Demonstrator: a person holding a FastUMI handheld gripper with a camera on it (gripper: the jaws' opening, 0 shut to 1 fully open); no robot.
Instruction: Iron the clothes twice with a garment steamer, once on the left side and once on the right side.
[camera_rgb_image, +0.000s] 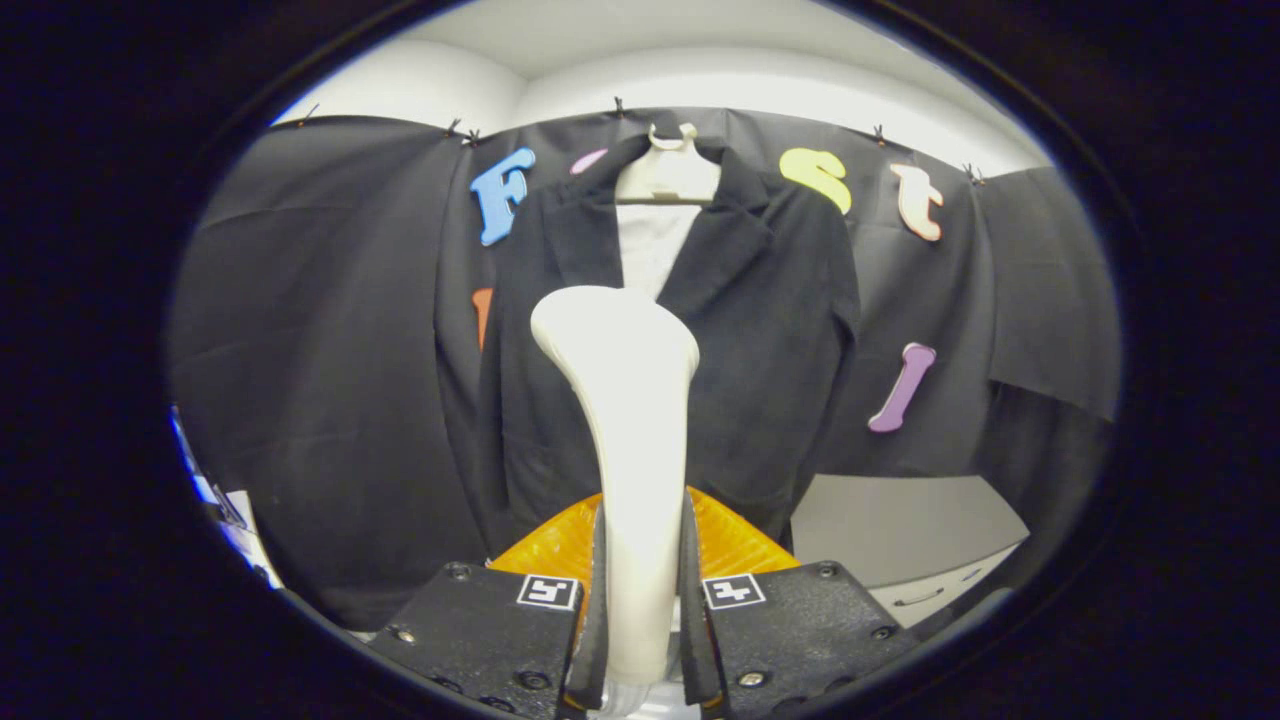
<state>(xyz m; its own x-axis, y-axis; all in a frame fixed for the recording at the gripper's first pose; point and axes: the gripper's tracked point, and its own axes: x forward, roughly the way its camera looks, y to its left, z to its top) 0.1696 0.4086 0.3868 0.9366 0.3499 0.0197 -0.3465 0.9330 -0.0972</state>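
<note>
Two fingers of the gripper (640, 600) were pressed against the handle of the garment steamer (625, 420), one on each side, so the jaws pinched it firmly; the handle ran up from between them and flared into a broad head just ahead; something ribbed and orange (735, 540) sat right behind the handle near the fingers, probably part of the gripper itself, hard to tell through the fisheye; beyond the head hung the dark jacket (770, 330), front facing, on a pale hanger (668, 172), with a white lining or shirt (650, 245) showing between the lapels; the steamer head overlapped the jacket's centre line in view, but whether it touched the cloth couldn't be told; behind the jacket was the black cloth wall (320, 350); a grey cabinet (900, 530) stood low beside the jacket's hem.

Step judged: steamer in hand, lined up in front of the garment, at or near the beginning of a pass; which side it was on wasn't clear. Next move called for shifting the head off centre onto one front panel, keeping it flat to the fabric, then a steady vertical stroke; the other panel after that.
</note>
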